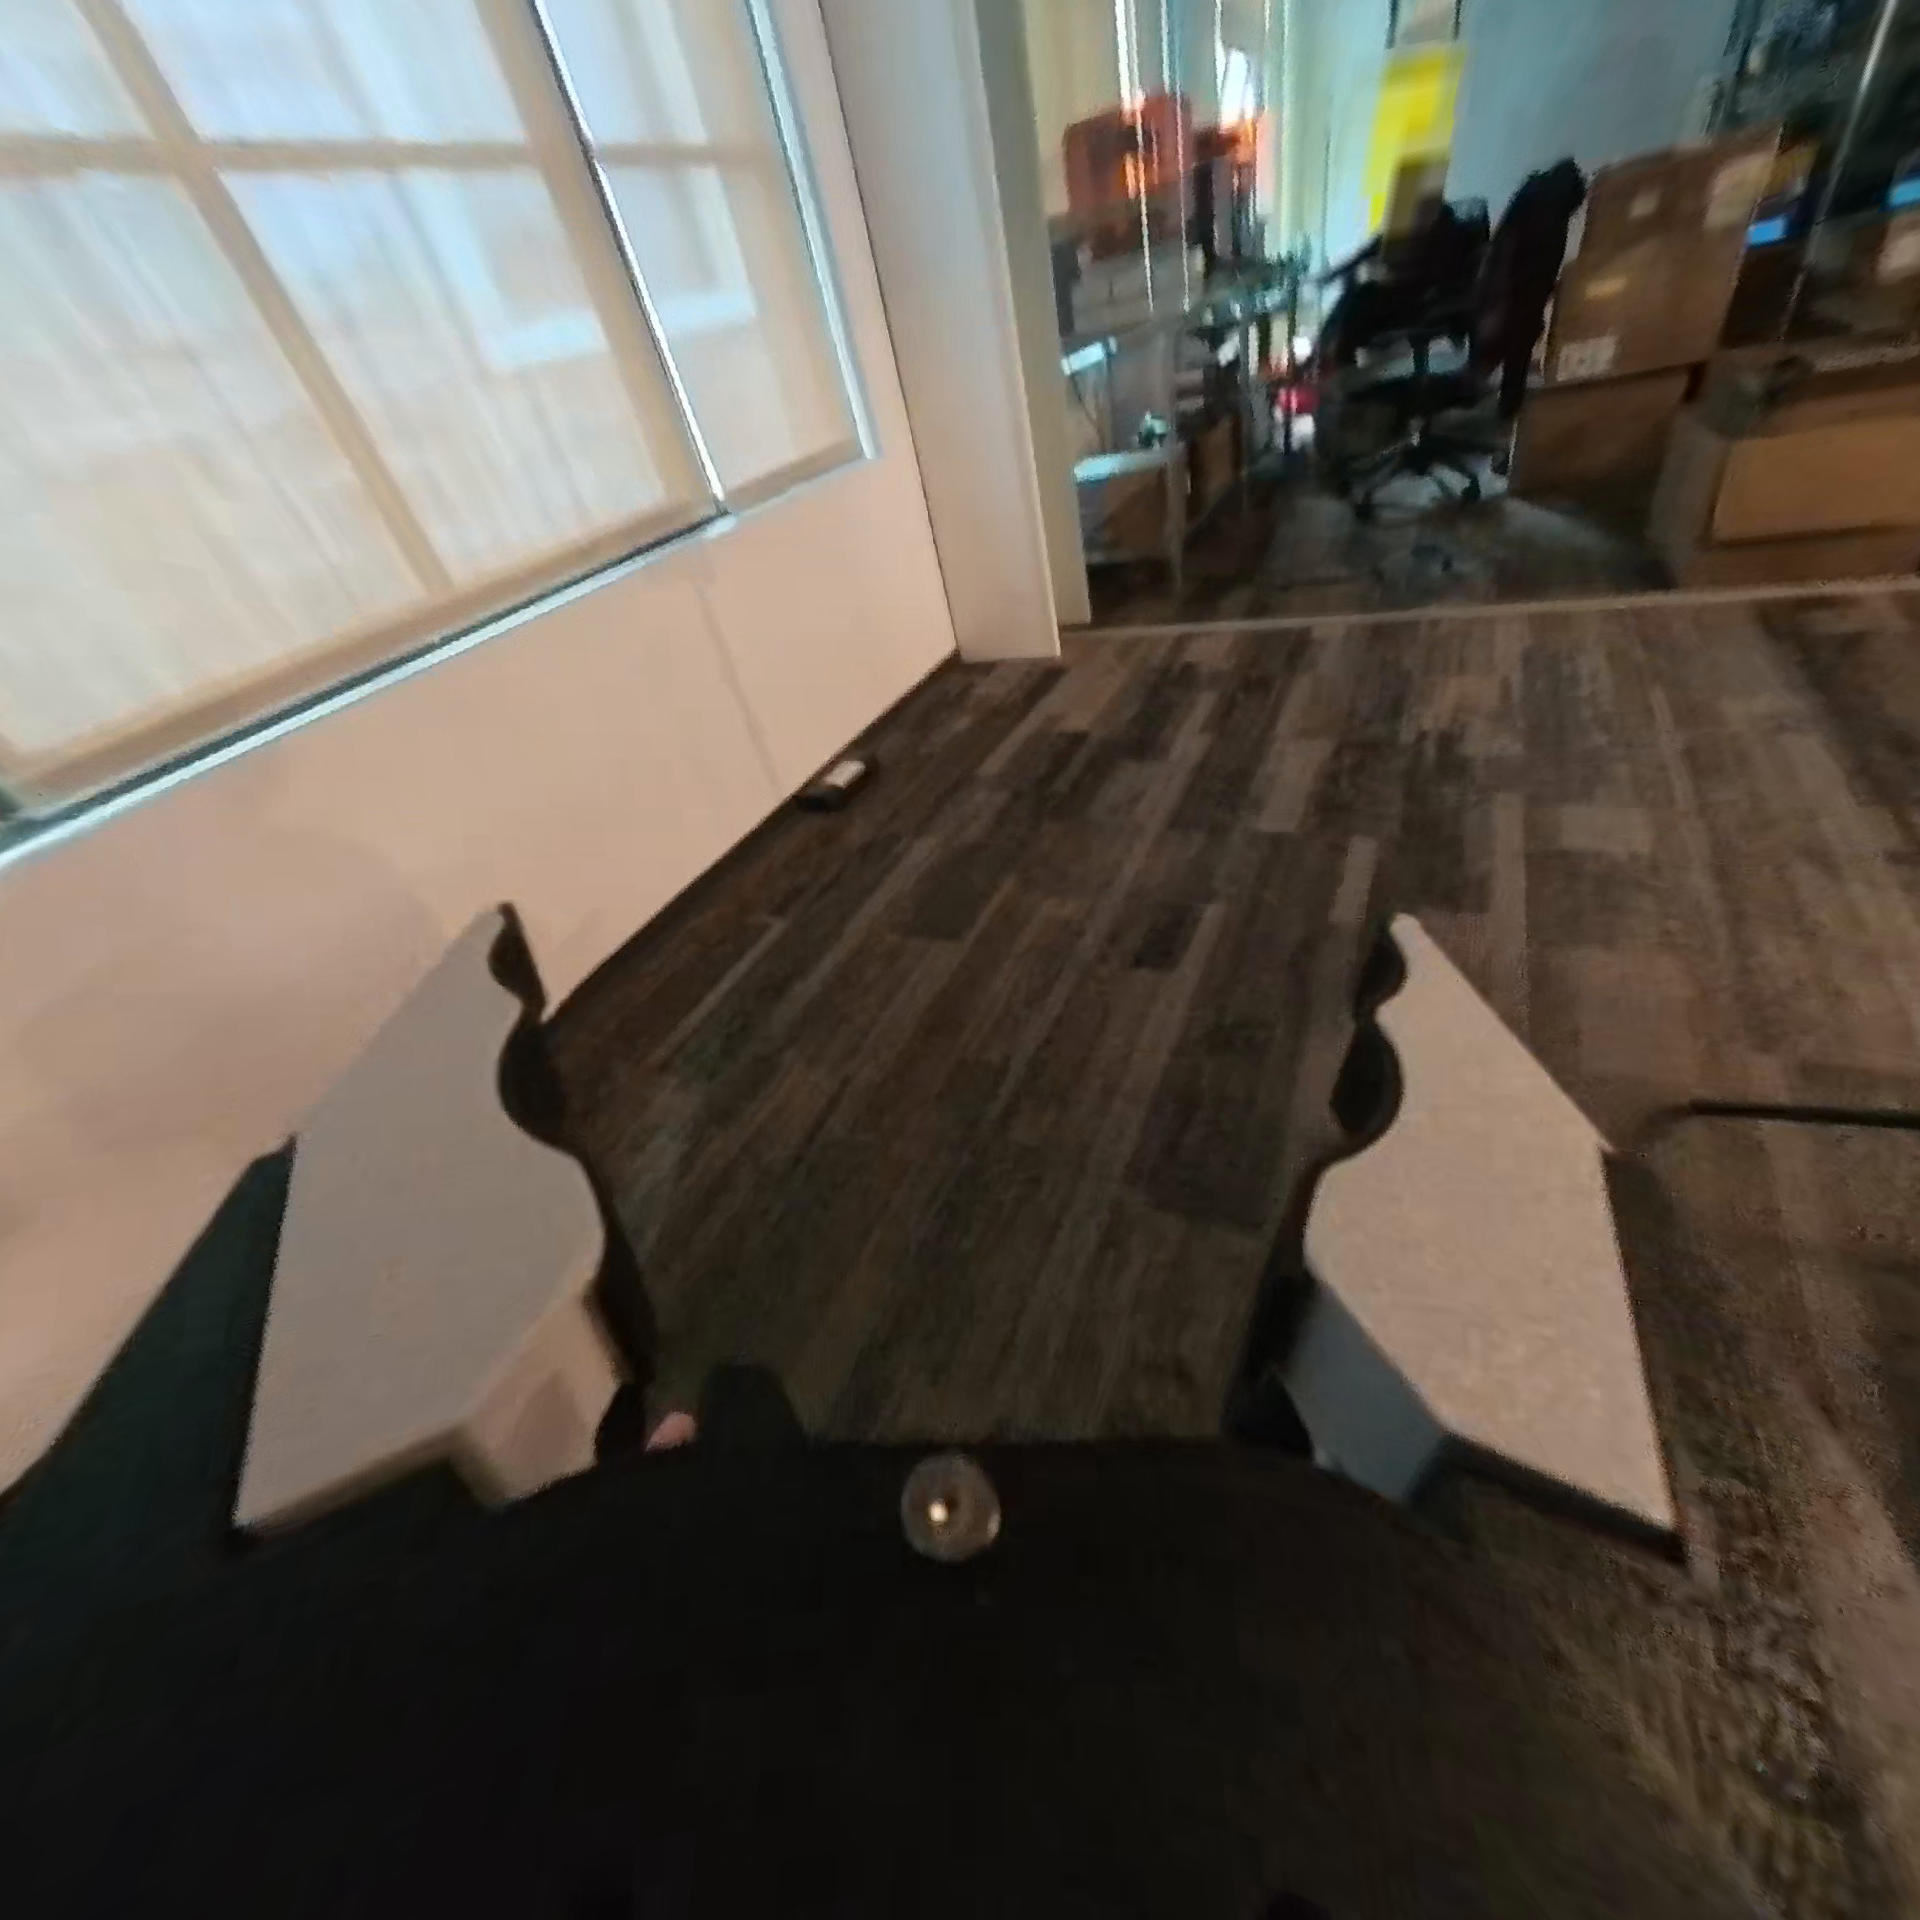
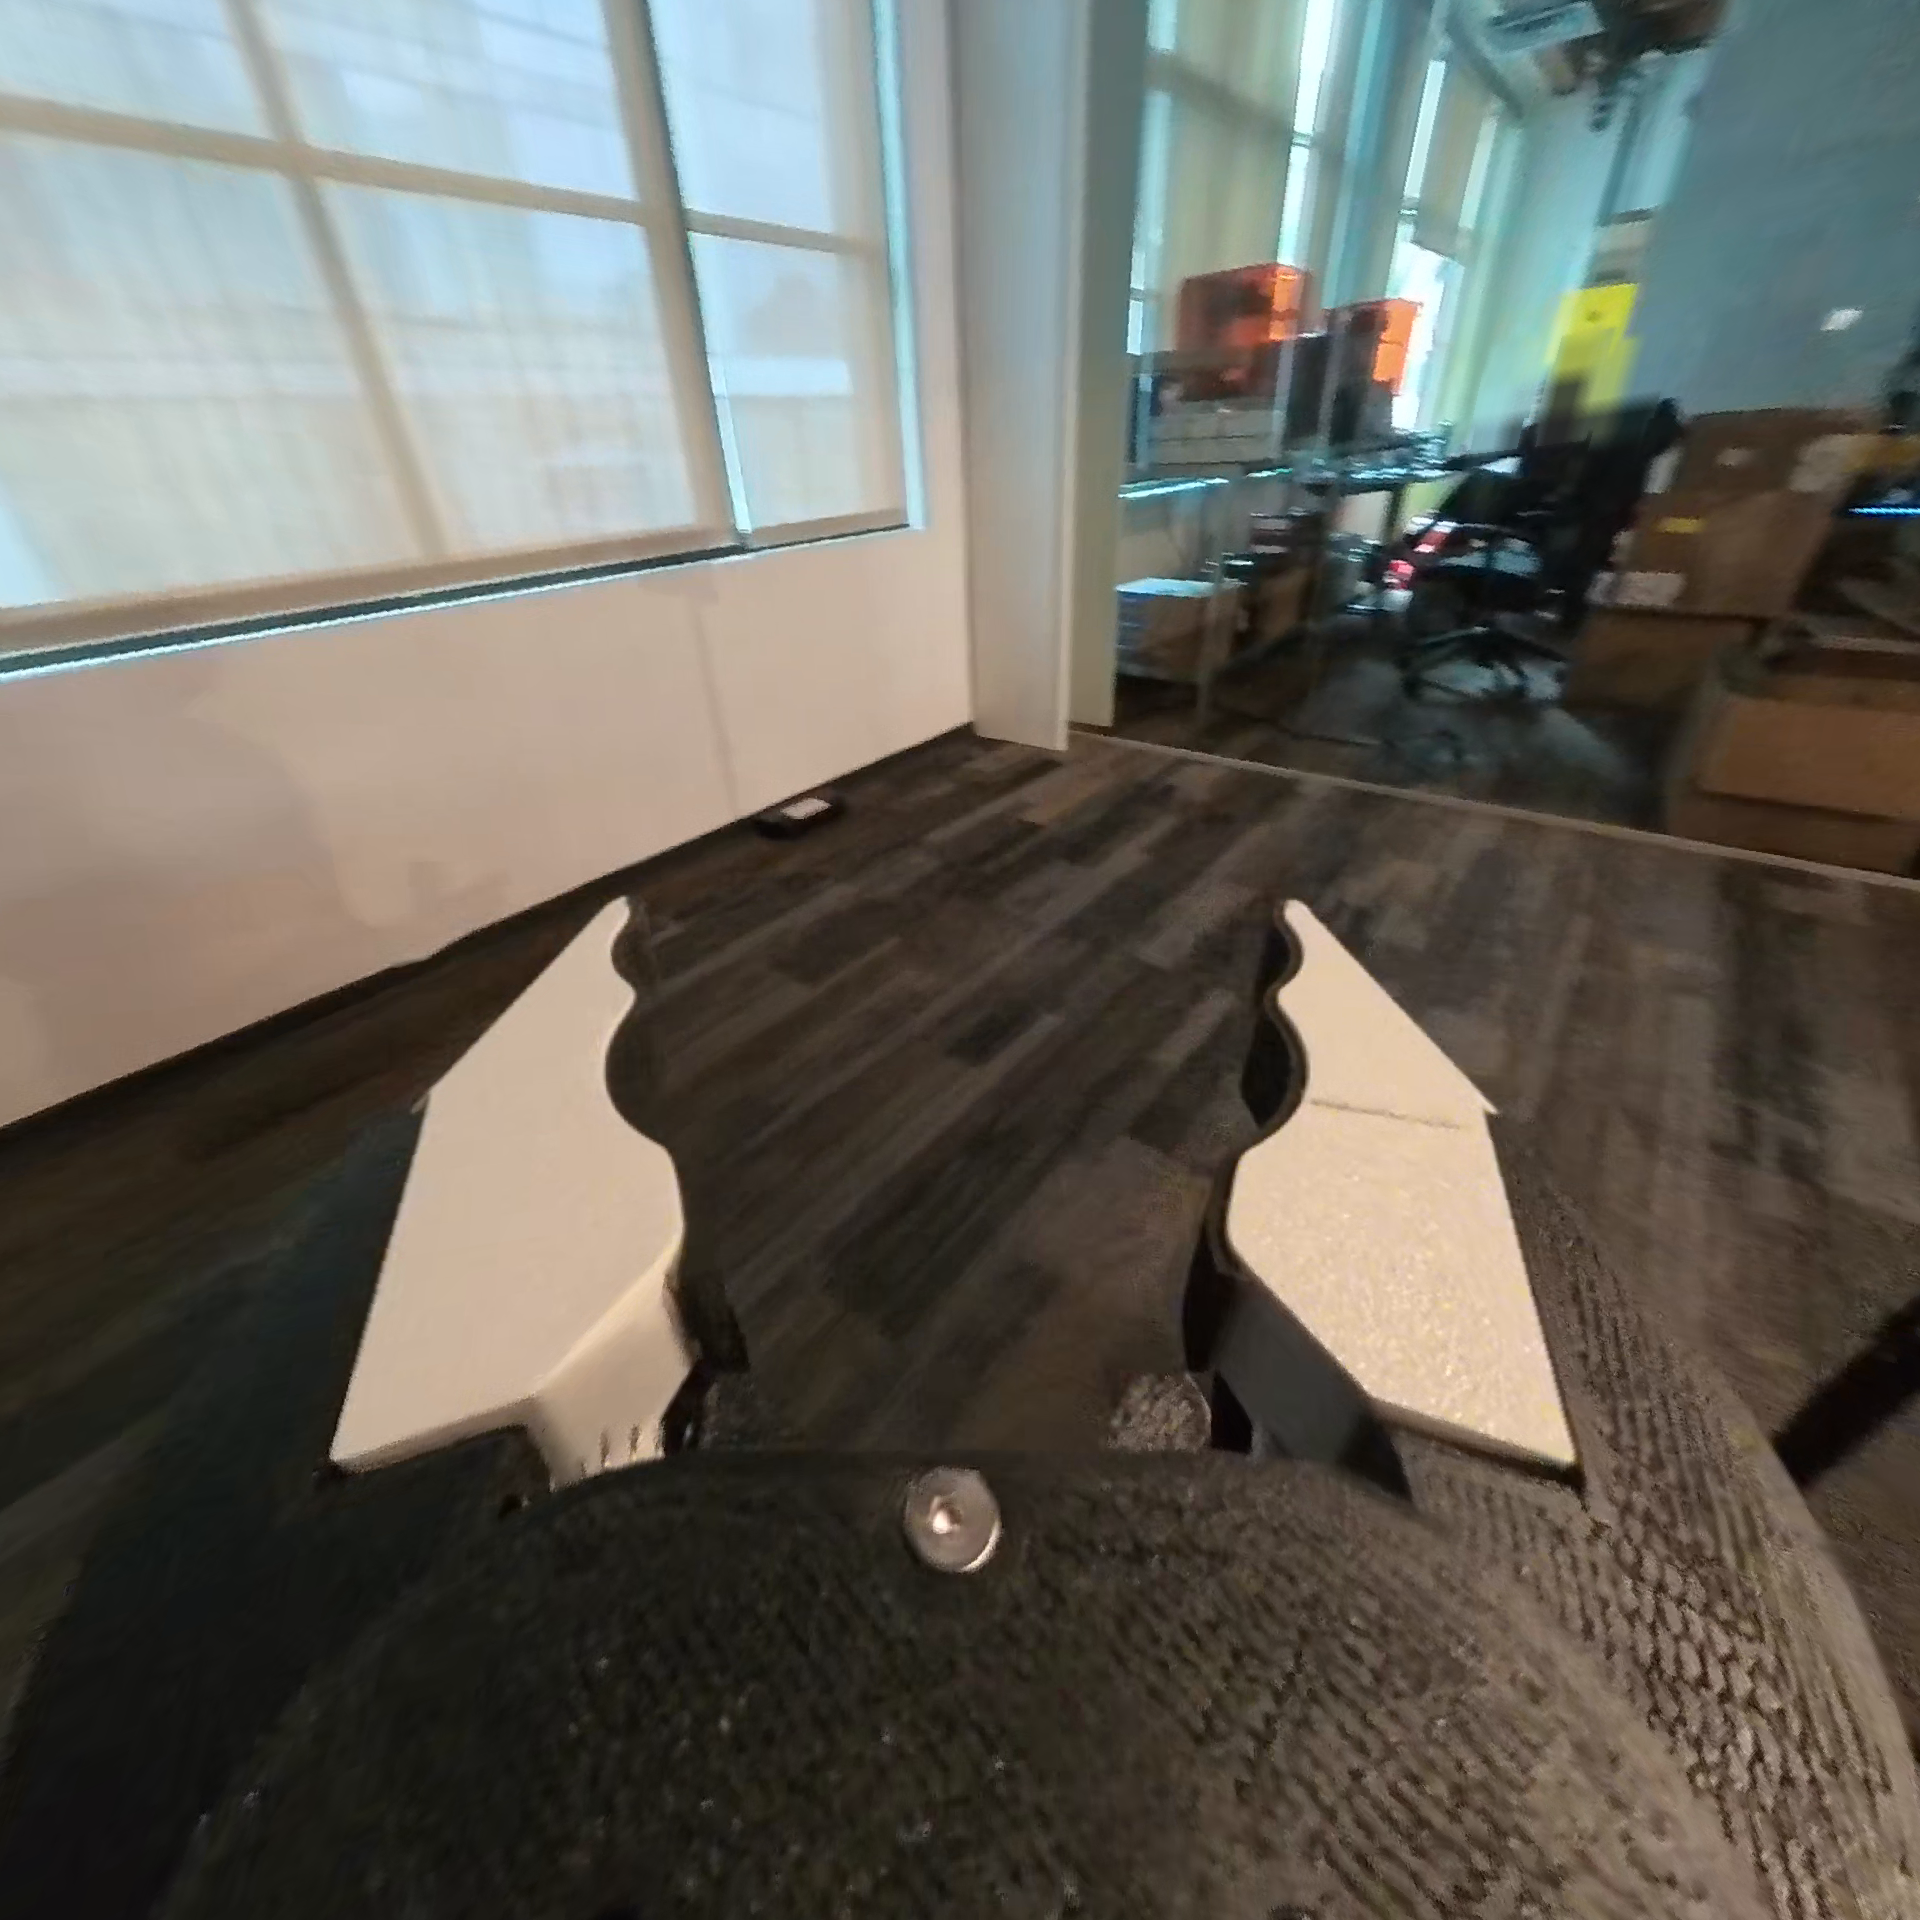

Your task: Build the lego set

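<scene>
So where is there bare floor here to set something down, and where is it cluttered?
Free: the dark plank floor ahead of both open grippers, bordered by the white wall, apart from a small dark object at the wall's foot. Crowded: past the pillar, with office chair, cardboard boxes.

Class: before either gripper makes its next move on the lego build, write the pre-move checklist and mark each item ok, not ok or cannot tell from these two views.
1. Left gripper open and empty: ok.
2. Right gripper open and empty: ok.
3. Lego pieces in view: not ok, neither view shows any.
4. Work surface in view: not ok, only carpet floor and window wall.
5. Path ahead clear: ok, apart from a small dark object by the wall.
6. Image sharp enough for aiming: not ok, both views are blurred.
</scene>
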{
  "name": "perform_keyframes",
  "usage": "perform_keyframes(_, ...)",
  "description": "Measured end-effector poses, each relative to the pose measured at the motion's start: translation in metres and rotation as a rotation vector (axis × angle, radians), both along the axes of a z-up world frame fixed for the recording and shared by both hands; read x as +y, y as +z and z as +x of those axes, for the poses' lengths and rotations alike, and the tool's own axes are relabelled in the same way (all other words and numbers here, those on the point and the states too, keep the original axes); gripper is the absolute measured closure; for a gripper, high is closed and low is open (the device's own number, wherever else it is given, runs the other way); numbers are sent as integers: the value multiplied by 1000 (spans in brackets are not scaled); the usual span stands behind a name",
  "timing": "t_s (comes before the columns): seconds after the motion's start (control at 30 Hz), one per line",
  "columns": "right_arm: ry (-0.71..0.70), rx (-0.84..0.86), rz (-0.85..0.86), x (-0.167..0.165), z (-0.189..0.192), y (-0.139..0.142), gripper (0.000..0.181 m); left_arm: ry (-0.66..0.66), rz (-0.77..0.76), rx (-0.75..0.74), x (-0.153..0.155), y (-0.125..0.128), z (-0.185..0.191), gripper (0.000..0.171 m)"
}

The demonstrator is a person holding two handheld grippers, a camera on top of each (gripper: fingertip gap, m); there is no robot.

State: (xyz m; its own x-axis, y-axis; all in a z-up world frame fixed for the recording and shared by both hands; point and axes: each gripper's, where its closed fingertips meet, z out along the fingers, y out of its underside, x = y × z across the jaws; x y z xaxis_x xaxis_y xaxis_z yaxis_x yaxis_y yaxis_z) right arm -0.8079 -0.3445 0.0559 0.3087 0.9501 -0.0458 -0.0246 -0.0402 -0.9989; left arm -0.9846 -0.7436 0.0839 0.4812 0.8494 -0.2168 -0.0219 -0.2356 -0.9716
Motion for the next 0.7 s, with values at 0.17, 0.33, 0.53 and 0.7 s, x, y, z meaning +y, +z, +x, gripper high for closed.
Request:
perform_keyframes(0.17, -213, -70, 20, 79, -50, -25, 68, -111, -149, -31, 61, -46, -129, 30)
perform_keyframes(0.33, -440, -153, -28, 149, -100, -45, 68, -293, -180, -22, 174, -57, -272, 33)
perform_keyframes(0.53, -586, -223, -14, 210, -153, -41, 68, -575, -157, 20, 366, -35, -390, 34)
perform_keyframes(0.7, -712, -288, -42, 276, -177, -68, 69, -746, -67, 44, 530, -24, -450, 28)
